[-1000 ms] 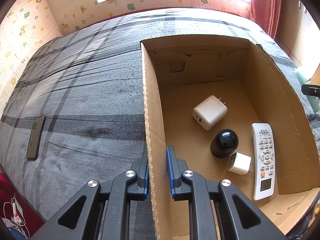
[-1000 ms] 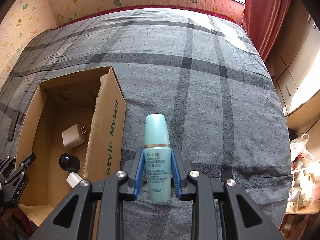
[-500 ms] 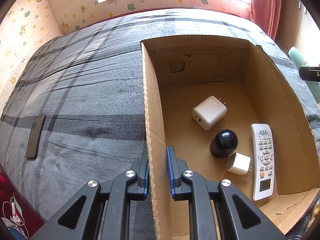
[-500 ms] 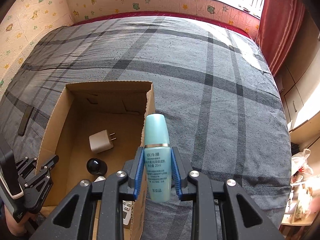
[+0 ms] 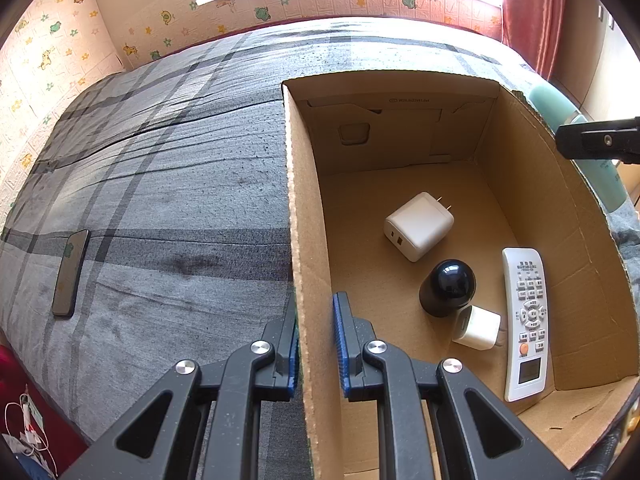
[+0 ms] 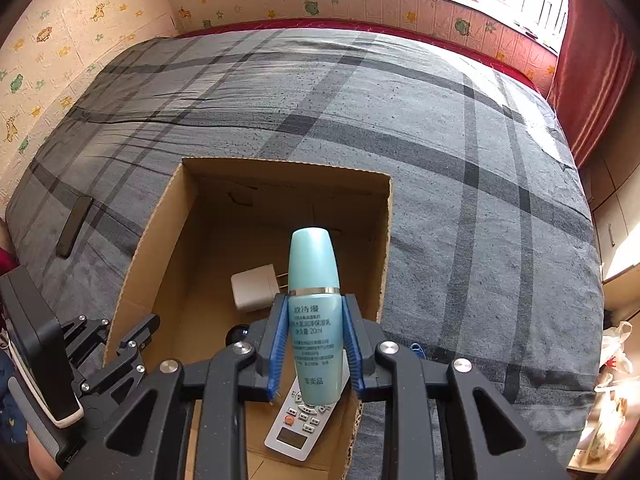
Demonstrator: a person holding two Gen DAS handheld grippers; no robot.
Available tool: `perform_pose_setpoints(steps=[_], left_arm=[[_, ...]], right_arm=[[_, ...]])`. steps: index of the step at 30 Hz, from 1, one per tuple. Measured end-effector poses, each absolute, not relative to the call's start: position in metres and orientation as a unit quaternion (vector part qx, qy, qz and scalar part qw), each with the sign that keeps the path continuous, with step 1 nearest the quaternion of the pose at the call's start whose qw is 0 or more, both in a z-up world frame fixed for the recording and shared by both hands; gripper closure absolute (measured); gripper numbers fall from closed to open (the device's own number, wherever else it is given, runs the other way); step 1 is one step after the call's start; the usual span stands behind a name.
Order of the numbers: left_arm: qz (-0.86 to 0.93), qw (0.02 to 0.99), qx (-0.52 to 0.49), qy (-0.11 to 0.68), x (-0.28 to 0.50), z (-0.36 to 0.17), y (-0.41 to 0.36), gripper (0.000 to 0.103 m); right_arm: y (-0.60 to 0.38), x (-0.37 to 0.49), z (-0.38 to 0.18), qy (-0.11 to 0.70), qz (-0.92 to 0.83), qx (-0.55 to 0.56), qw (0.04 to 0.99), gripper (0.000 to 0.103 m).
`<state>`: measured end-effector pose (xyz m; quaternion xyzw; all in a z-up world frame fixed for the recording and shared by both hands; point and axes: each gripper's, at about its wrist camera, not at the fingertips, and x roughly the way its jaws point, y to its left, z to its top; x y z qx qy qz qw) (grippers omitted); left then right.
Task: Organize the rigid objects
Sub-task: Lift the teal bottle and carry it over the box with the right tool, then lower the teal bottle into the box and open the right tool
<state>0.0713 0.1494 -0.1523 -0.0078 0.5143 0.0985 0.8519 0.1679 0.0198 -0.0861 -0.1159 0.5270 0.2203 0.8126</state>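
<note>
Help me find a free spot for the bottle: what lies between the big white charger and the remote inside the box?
In the left wrist view, a black dome-topped object sits between the big white charger and the remote.

1. The left wrist camera sits close above the cardboard box's [image 5: 298, 216] left wall, tilted steeply down, facing the far wall and window across the bed [image 5: 160, 184].
2. The right wrist camera hangs close above the box's [image 6: 384, 240] near right side, also tilted steeply down towards the window.
3. Both views share the box interior, the white charger [image 5: 418, 226] [image 6: 254, 290], the remote [image 5: 526, 320] [image 6: 300, 420] and the bed [image 6: 460, 160].
</note>
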Motion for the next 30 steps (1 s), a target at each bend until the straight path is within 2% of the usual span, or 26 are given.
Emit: perform_pose_setpoints(steps=[19, 30], left_arm=[[0.098, 0.852, -0.009, 0.514, 0.071, -0.152, 0.15, 0.087], [0.098, 0.852, -0.008, 0.514, 0.071, -0.151, 0.15, 0.087]], right_arm=[[0.058, 0.177, -0.164, 0.598, 0.214, -0.123, 0.763, 0.075], [0.06, 0.178, -0.19, 0.619, 0.209, -0.112, 0.749, 0.075]])
